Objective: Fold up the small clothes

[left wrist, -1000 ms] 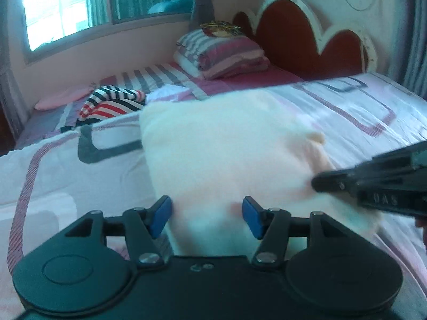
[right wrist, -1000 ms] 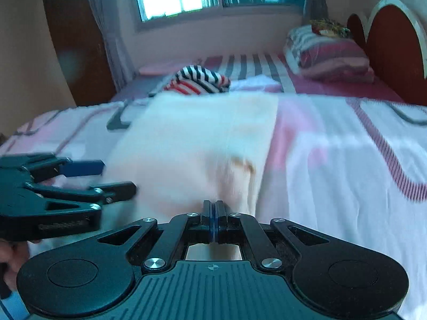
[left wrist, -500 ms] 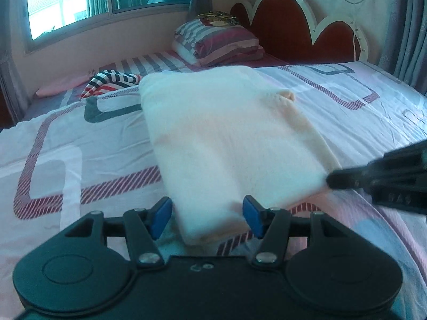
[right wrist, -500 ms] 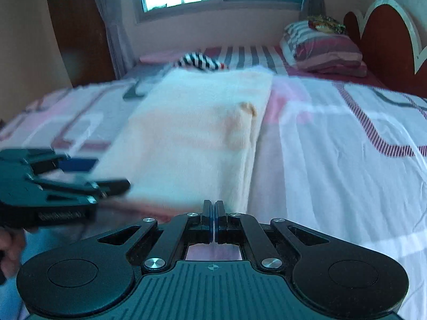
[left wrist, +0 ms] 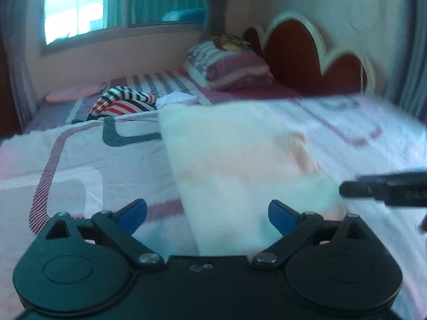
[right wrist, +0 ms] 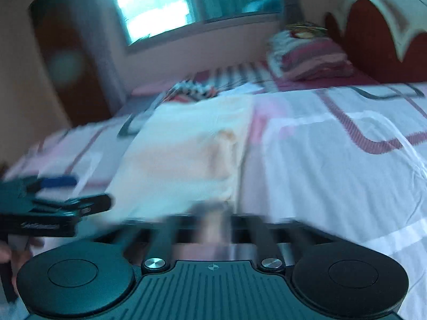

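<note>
A folded cream cloth (left wrist: 234, 160) lies flat on the patterned bedsheet (left wrist: 80, 160), its long side running away from me. My left gripper (left wrist: 206, 210) hovers over the cloth's near end. Its jaws are opening wide, and the blue pads (left wrist: 133, 210) stand clear on either side without pressing the cloth. The right wrist view is blurred. There my right gripper (right wrist: 213, 221) is at the near right corner of the cloth (right wrist: 186, 154), its jaws opening and smeared apart, gripping nothing. Each gripper shows in the other's view: the right gripper (left wrist: 384, 189) and the left gripper (right wrist: 66, 194).
A red, white and black striped garment (left wrist: 122, 102) lies crumpled beyond the cloth. Stacked striped pillows (left wrist: 229, 64) rest against the red headboard (left wrist: 307, 53). A pink cloth (left wrist: 72, 94) sits under the window. A hand (right wrist: 5, 253) shows at the left edge.
The right jaws, shut in both earlier frames, have sprung apart. The left jaws have spread much wider. Both grippers have shifted back a little from the cloth, which stays on the bed.
</note>
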A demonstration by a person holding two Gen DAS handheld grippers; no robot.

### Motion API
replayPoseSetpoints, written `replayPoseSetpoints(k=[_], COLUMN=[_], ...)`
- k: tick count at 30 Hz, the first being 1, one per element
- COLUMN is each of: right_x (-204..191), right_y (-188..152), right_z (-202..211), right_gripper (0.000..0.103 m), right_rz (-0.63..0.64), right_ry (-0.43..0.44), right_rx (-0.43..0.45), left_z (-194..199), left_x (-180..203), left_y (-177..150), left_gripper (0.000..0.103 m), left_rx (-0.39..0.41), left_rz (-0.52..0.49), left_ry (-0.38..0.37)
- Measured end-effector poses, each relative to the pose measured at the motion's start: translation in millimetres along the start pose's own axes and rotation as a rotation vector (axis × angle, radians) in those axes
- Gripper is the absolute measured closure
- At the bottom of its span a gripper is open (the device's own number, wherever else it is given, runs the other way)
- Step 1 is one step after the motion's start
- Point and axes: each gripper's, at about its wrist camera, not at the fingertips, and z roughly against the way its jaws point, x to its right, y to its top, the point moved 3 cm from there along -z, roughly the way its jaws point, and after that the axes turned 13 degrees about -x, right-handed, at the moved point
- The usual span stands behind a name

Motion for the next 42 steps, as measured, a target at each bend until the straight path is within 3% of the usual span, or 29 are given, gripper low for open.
replayPoseSetpoints(k=[2,5,7,10,15,20,25,28,29,30,32,34,38,42], right_x=[11,21,28,39,54,50,51,47,42,38,29,19,-7,-22], right_y=[11,28,37,53,69,77,86,89,92,92,92,91,88,84], right_z=[1,-10,-20,-35,-63,-74,-82,-86,-89,-89,-92,-93,-83,-70], right_gripper=[0.016,0.029,0.031,0.031,0.031,0.031,0.032,0.032,0.037,0.051,0.064,0.066,0.070,0.071], right_rz=[-0.034,-0.066,-0.103,-0.166,-0.252,-0.222,-0.231,-0.209,-0.197,-0.174,-0.138,-0.111,-0.008,0.021], right_ry=[0.016,0.045,0.087,0.156,0.282,0.284,0.336,0.335,0.326,0.300,0.270,0.248,0.138,0.125], right_rx=[0.055,0.045,0.023,0.007,-0.050,-0.091,-0.108,-0.115,-0.119,-0.124,-0.134,-0.126,-0.089,-0.063], left_z=[-5,-20,-34,-52,-70,-83,-96,-101,-103,-103,-103,-99,-82,-64], left_x=[-12,-28,-37,-49,-56,-56,-57,-53,-51,-48,-39,-25,3,3], left_y=[11,24,28,31,31,39,50,56,58,60,64,69,77,75], left_gripper=[0.009,0.016,0.023,0.025,0.029,0.031,0.039,0.039,0.039,0.040,0.050,0.068,0.072,0.072], left_rx=[0.002,-0.024,-0.057,-0.091,-0.123,-0.126,-0.156,-0.176,-0.182,-0.187,-0.197,-0.190,-0.163,-0.138], left_rz=[0.063,0.148,0.205,0.271,0.328,0.356,0.399,0.392,0.382,0.367,0.311,0.225,0.068,0.055], left_ry=[-0.037,-0.105,-0.145,-0.184,-0.268,-0.319,-0.376,-0.370,-0.361,-0.345,-0.290,-0.241,-0.106,-0.105])
